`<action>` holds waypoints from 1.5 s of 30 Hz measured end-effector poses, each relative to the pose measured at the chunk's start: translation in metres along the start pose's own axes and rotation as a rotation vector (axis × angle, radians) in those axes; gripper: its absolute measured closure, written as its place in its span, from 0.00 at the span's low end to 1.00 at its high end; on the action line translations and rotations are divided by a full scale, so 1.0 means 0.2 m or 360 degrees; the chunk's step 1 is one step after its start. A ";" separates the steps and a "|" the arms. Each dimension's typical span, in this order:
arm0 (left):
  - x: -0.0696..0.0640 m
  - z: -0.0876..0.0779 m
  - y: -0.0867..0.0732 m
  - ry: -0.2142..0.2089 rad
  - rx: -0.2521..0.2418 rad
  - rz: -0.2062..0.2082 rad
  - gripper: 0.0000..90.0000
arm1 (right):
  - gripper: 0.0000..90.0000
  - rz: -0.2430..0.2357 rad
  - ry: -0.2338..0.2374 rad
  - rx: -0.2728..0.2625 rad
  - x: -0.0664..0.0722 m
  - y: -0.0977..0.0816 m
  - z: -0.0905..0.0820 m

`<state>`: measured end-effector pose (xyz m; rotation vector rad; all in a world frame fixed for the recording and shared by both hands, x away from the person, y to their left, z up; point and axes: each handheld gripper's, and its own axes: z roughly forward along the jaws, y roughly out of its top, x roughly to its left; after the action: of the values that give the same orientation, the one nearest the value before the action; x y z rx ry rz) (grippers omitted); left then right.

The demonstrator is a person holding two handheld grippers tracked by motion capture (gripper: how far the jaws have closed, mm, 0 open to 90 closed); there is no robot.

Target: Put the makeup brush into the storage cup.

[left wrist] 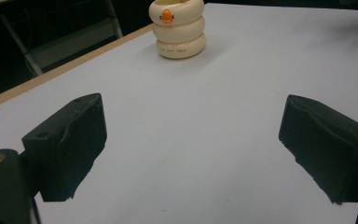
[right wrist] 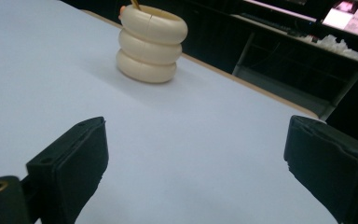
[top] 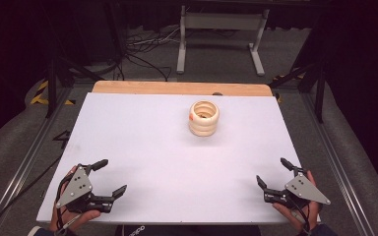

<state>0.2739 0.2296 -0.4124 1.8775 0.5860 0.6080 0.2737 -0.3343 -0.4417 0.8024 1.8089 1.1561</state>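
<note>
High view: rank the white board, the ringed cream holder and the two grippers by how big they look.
1. white board
2. left gripper and right gripper, alike
3. ringed cream holder, though it stands farther off, so unsure

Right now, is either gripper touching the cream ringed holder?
No: the cream holder stands alone mid-table, while the left gripper and right gripper rest open near the front edge.
</note>
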 end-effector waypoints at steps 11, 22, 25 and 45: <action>-0.01 0.03 0.00 -0.0022 0.0006 0.0008 0.09 | 0.08 -0.0048 0.0036 -0.0046 0.06 0.05 -0.04; -0.01 0.03 0.01 -0.0013 0.0008 0.0015 0.09 | 0.08 -0.0084 0.0047 -0.0020 0.09 0.06 -0.03; -0.01 0.04 0.01 -0.0009 0.0014 0.0025 0.09 | 0.08 -0.0059 0.0044 -0.0028 0.08 0.05 -0.03; 0.00 0.05 0.01 -0.0003 0.0038 0.0028 0.10 | 0.09 -0.0008 0.0009 -0.0054 0.05 0.05 -0.04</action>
<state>0.2803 0.2220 -0.4140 1.9069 0.5784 0.6127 0.2623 -0.3262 -0.4336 0.7751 1.7905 1.1835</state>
